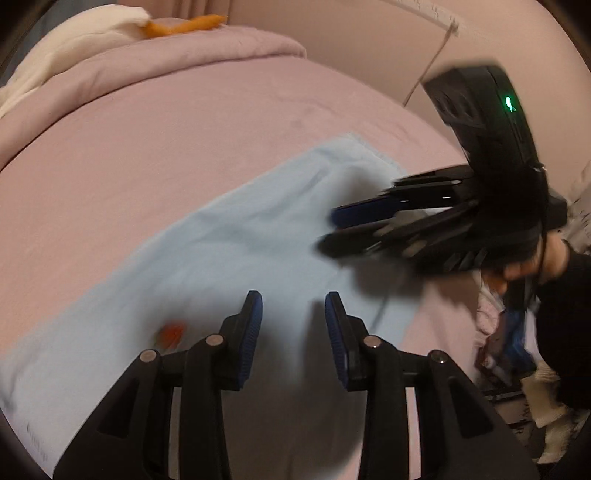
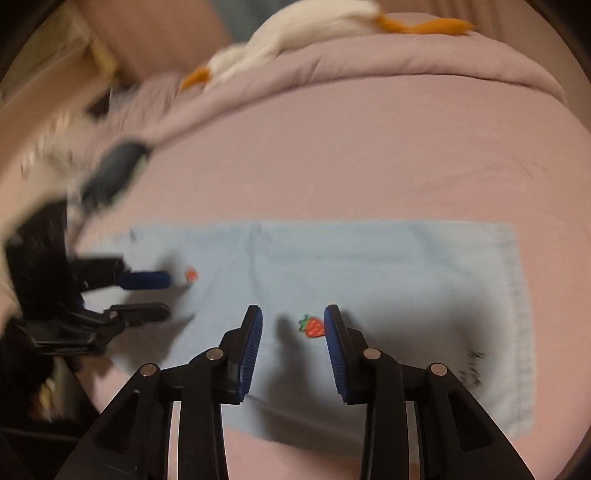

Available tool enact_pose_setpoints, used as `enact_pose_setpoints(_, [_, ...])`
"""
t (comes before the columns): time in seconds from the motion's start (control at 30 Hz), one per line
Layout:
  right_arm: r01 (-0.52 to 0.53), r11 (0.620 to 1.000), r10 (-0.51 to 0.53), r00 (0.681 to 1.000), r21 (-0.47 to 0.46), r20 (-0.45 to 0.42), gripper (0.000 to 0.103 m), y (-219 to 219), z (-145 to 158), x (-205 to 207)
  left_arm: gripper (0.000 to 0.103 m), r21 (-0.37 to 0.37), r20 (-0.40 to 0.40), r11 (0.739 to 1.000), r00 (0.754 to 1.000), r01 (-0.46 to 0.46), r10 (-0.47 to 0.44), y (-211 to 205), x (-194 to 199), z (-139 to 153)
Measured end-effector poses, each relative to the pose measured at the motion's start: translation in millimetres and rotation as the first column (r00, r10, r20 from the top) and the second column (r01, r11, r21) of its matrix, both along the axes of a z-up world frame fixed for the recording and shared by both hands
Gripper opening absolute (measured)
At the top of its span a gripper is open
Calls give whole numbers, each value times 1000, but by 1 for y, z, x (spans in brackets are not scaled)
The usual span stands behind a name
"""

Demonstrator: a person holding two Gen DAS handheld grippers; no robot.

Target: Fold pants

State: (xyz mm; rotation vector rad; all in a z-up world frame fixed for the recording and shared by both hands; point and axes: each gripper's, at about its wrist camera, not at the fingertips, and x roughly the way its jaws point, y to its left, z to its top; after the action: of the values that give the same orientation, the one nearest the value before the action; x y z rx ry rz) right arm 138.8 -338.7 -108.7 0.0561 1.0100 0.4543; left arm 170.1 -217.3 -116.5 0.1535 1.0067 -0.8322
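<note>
Starting at the left of the right wrist view, our left hand-held gripper (image 2: 168, 295) hangs over the left end of the pants (image 2: 369, 266), its jaws partly apart with nothing between them, close to a small strawberry patch (image 2: 191, 275). The pale blue pants lie flat on the pink bed (image 2: 332, 155), already doubled into one long band running left to right, a second strawberry patch (image 2: 313, 326) near the middle. Our right hand-held gripper (image 2: 293, 323) hovers just above that middle stretch, its jaws also partly apart and empty; the cloth beneath is not pinched. At the far right is the hem or waistband edge (image 2: 517, 314), with its stitching lying straight; we cannot tell which end it is. A folded quilt (image 2: 369, 62) and a white and orange soft thing (image 2: 295, 33) sit well behind.

We judge the next fold is across the length. To do it well, we should bring each gripper down at a corner of one short end, pinch both layers together rather than the top one alone, lift just enough to clear the bed, and carry that end over to meet the other, keeping the long edges aligned. Grabbing mid-cloth would likely bunch it.
</note>
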Motion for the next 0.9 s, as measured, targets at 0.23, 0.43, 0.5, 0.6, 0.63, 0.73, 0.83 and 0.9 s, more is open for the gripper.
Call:
enact_pose_setpoints(0.23, [102, 988, -91, 991, -117, 101, 33, 18, -6, 70, 36, 101, 96, 984, 986, -148, 138, -26, 56, -8])
enact_pose_setpoints(0.43, [292, 955, -282, 948, -56, 146, 33, -18, 15, 80, 50, 138, 87, 943, 952, -303, 293, 27, 67, -5])
enact_pose_setpoints(0.5, [247, 969, -242, 957, -14, 161, 33, -21, 23, 62, 48, 131, 117, 940, 947, -314, 300, 49, 49, 1])
enact_pose_setpoints(0.6, [203, 975, -190, 971, -85, 146, 35, -29, 13, 30, 48, 133, 135, 938, 944, -319, 302, 86, 12, 2])
enact_pose_setpoints(0.63, [200, 970, -183, 975, -138, 125, 35, -38, 3, 21, 48, 156, 145, 930, 939, -332, 311, 100, 1, -2])
enact_pose_setpoints(0.73, [219, 938, -182, 971, -269, 156, 35, -55, -14, 3, 52, 176, 174, 904, 916, -390, 361, 150, -35, -13])
enact_pose_setpoints(0.83, [304, 919, -273, 950, -253, 148, 31, -79, -11, 2, 55, 207, 226, 842, 862, -498, 454, 199, -53, -16])
enact_pose_setpoints(0.9, [403, 835, -365, 915, -374, 171, 32, -81, -5, 8, 50, 211, 217, 783, 809, -585, 546, 237, -62, -14])
